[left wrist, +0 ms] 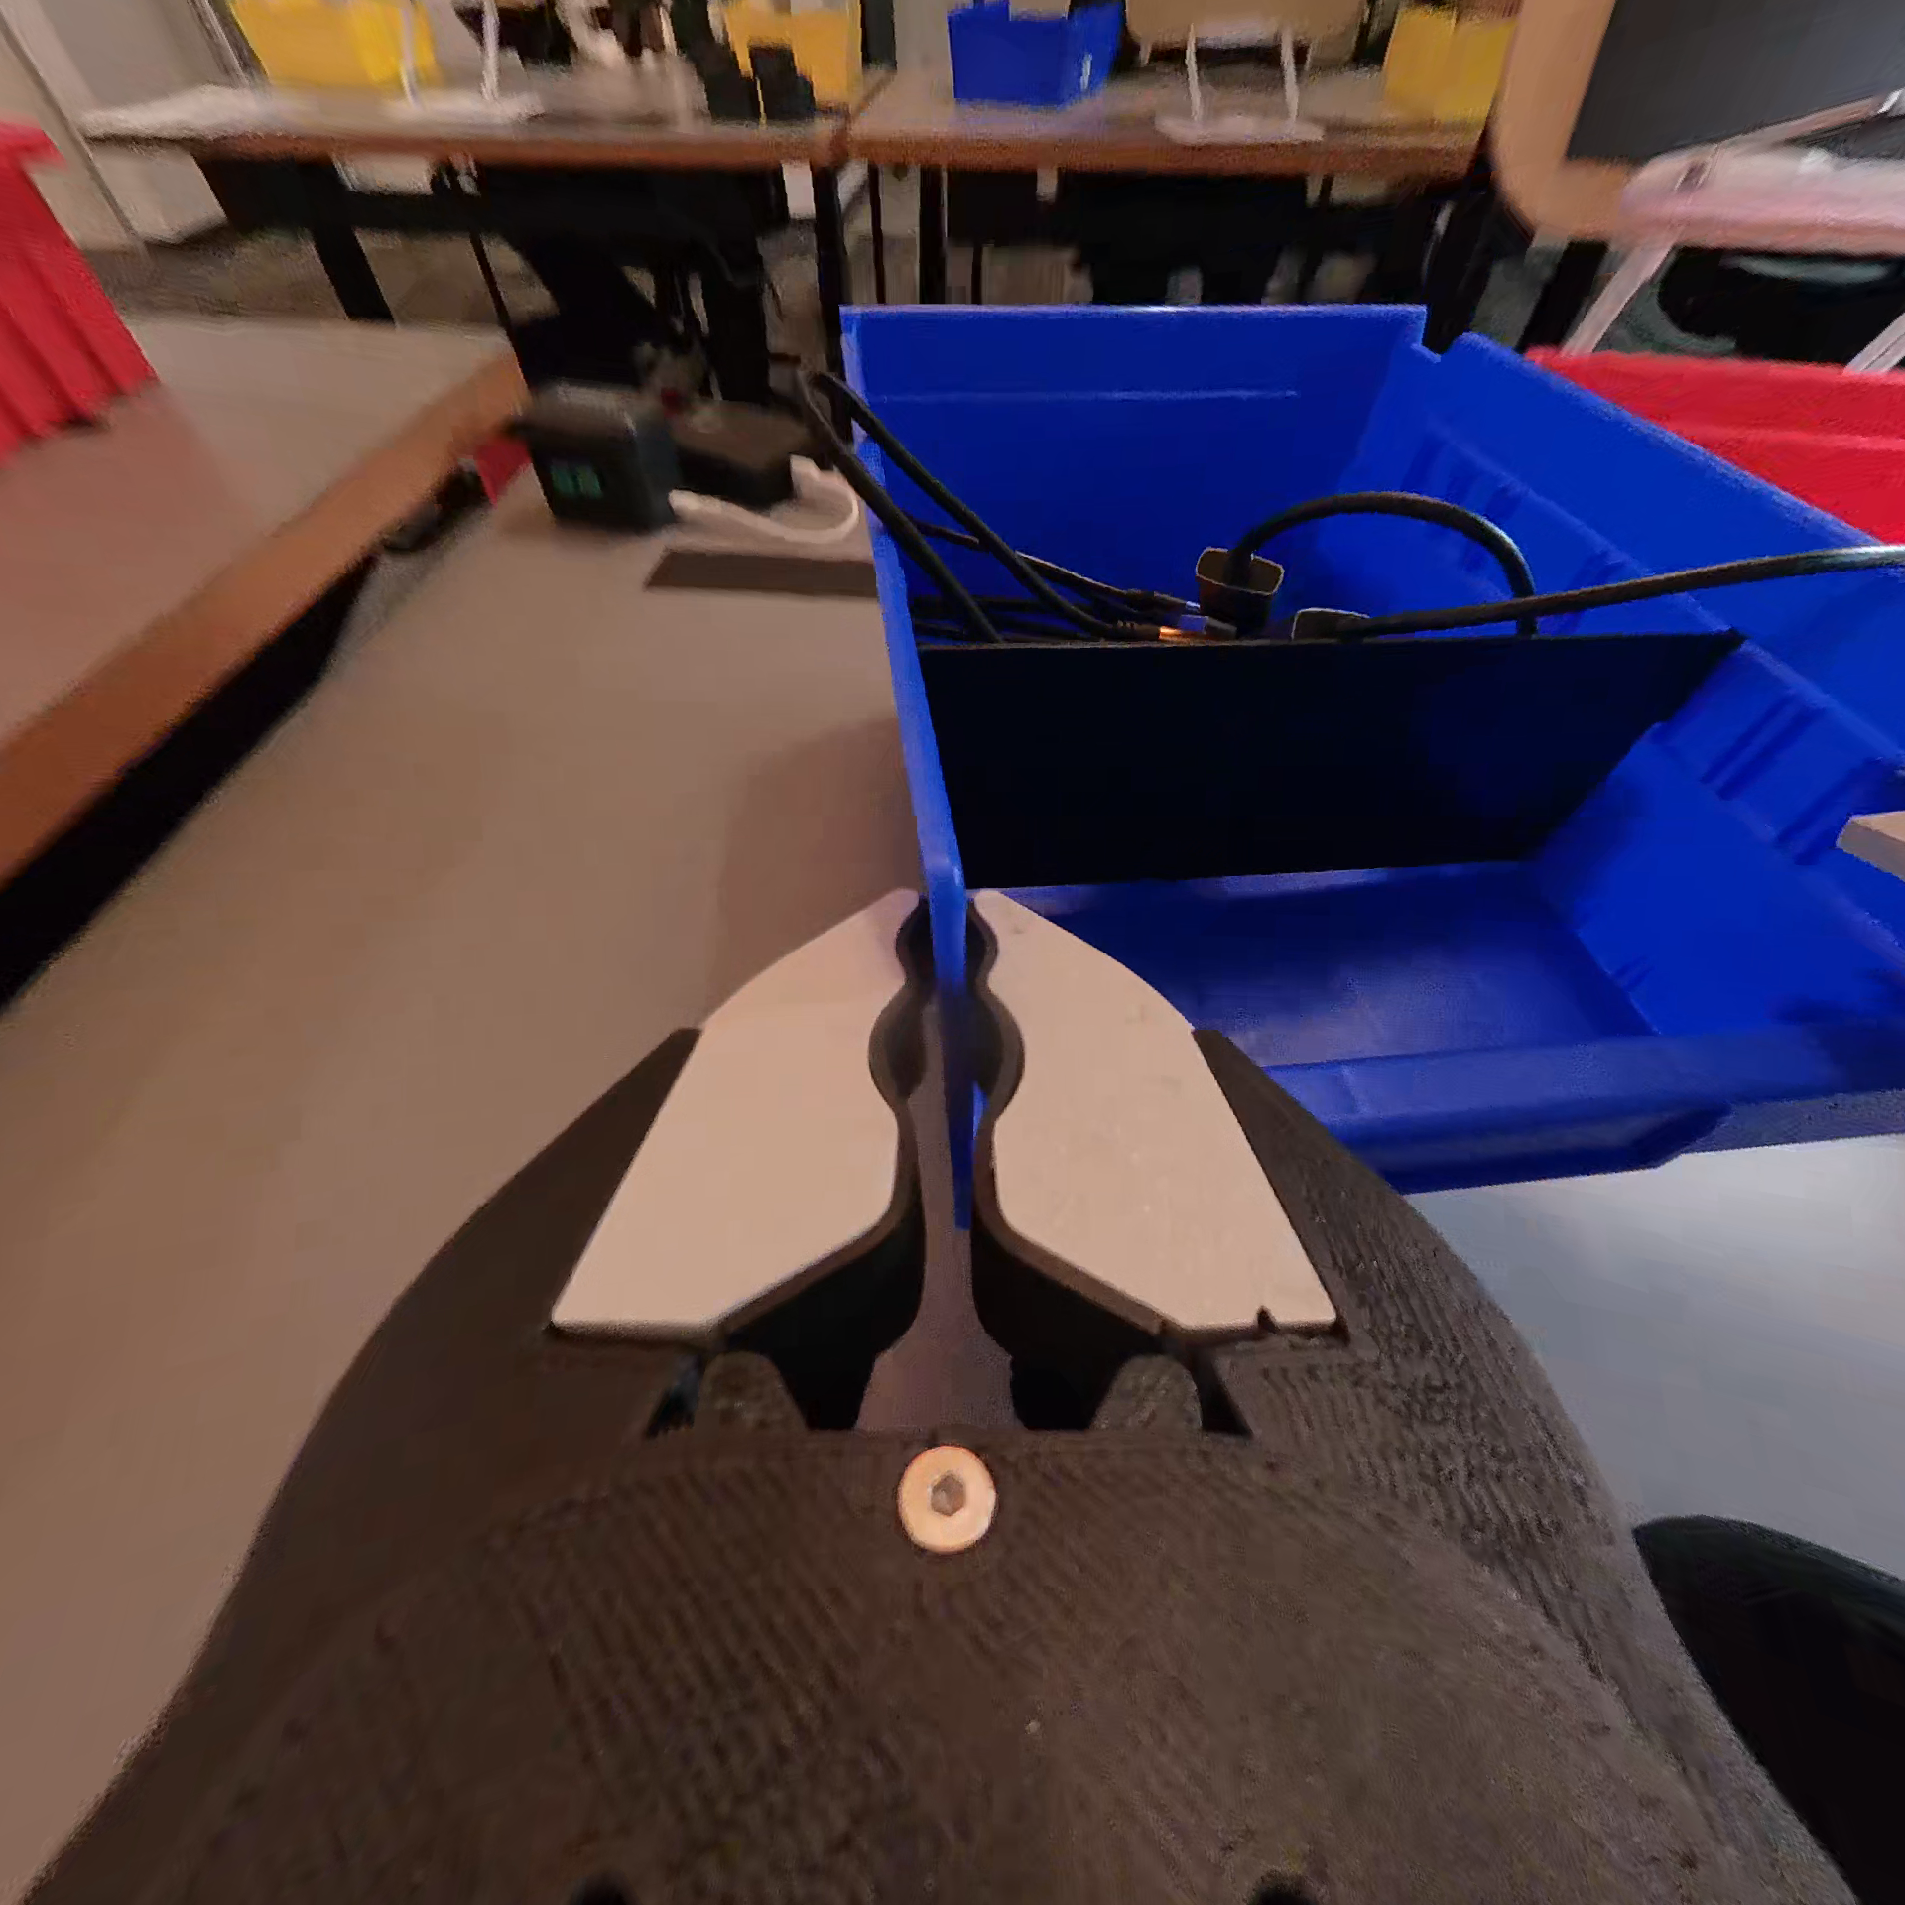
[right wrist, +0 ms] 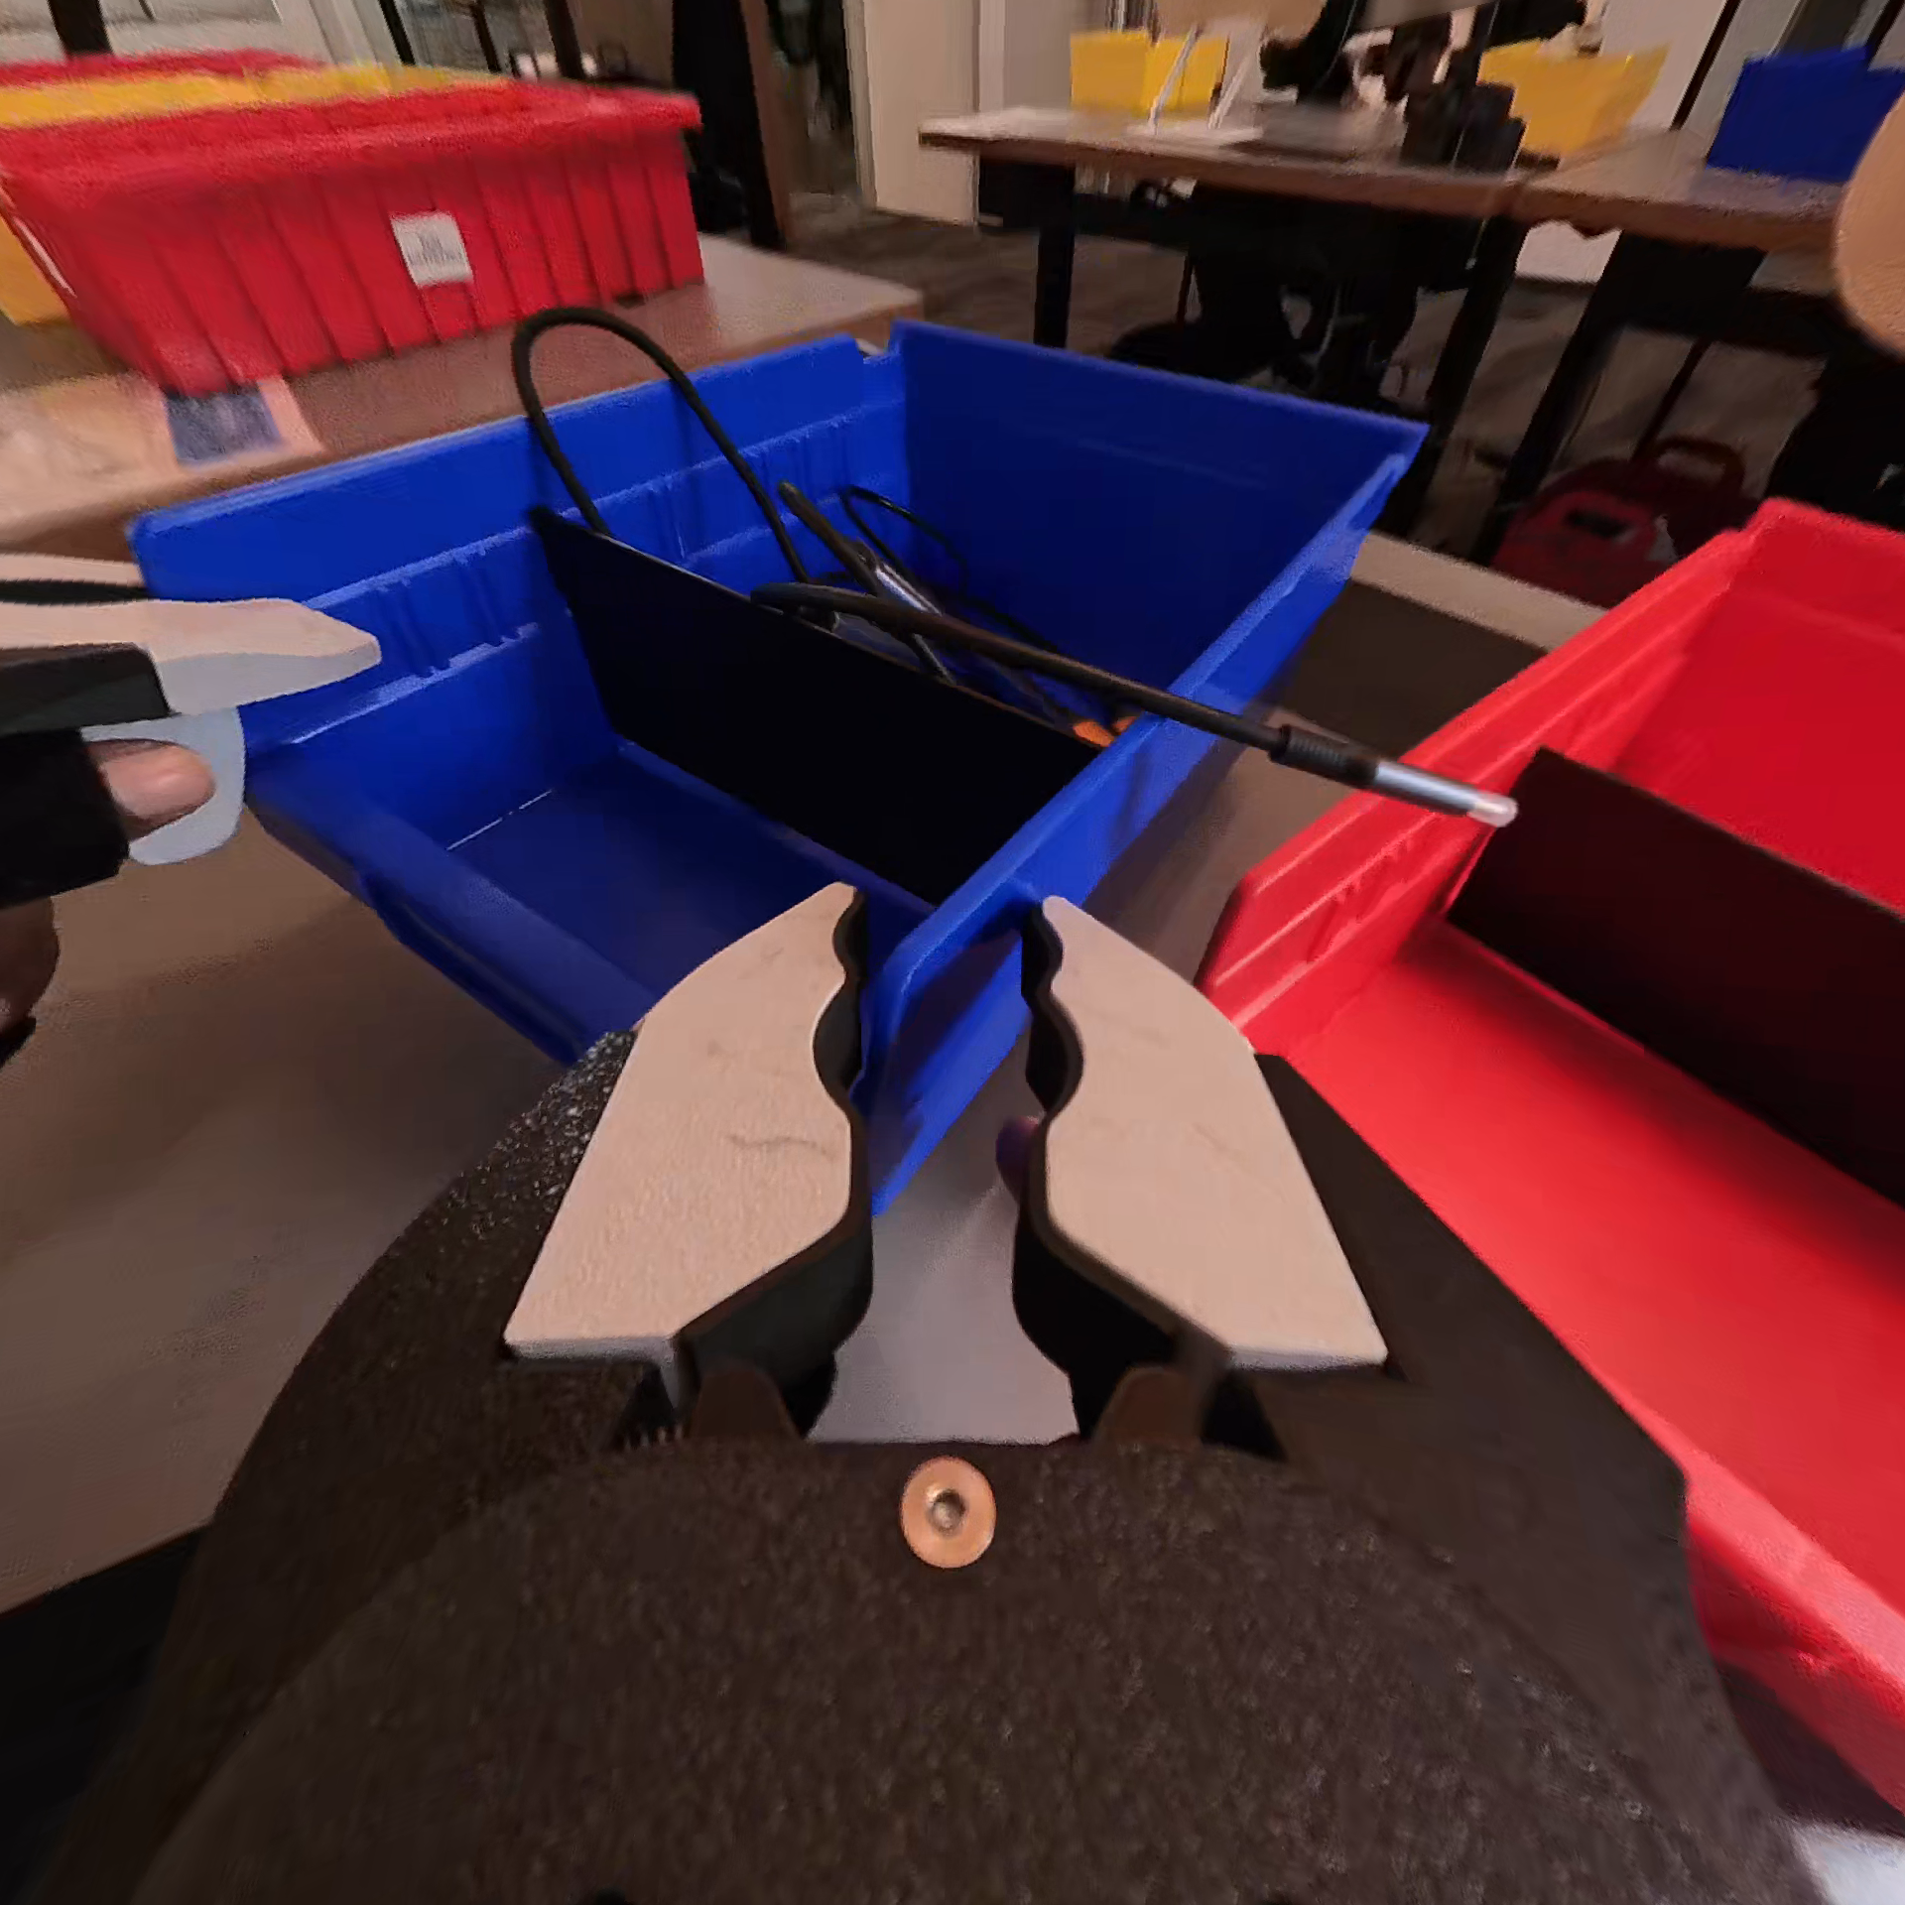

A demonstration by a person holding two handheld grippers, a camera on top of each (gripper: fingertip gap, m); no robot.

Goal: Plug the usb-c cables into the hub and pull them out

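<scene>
Left wrist view: left gripper (left wrist: 943, 928) fingers clenched on blue plastic bin (left wrist: 1134, 412) side wall. Right gripper (right wrist: 943, 917) fingers spread astride opposite wall. Black usb-c cables (right wrist: 856, 608) tangled behind black divider (right wrist: 783, 711); front compartment empty. Red plastic bin (right wrist: 1649, 1082) beside.

The blue bin (left wrist: 1134, 433) is showing smooth, slightly glossy moulded plastic, ribbed along its walls, and the divider (left wrist: 1289, 753) inside is looking matt black. The cables (right wrist: 1031, 670) are wearing dull black sheathing, one ending in a shiny metal tip. Each tool's body is presenting rough, grainy black printed plastic with matt grey fingers (right wrist: 711, 1134). The red bin (right wrist: 1546, 1134) is gleaming like smooth plastic.
</scene>
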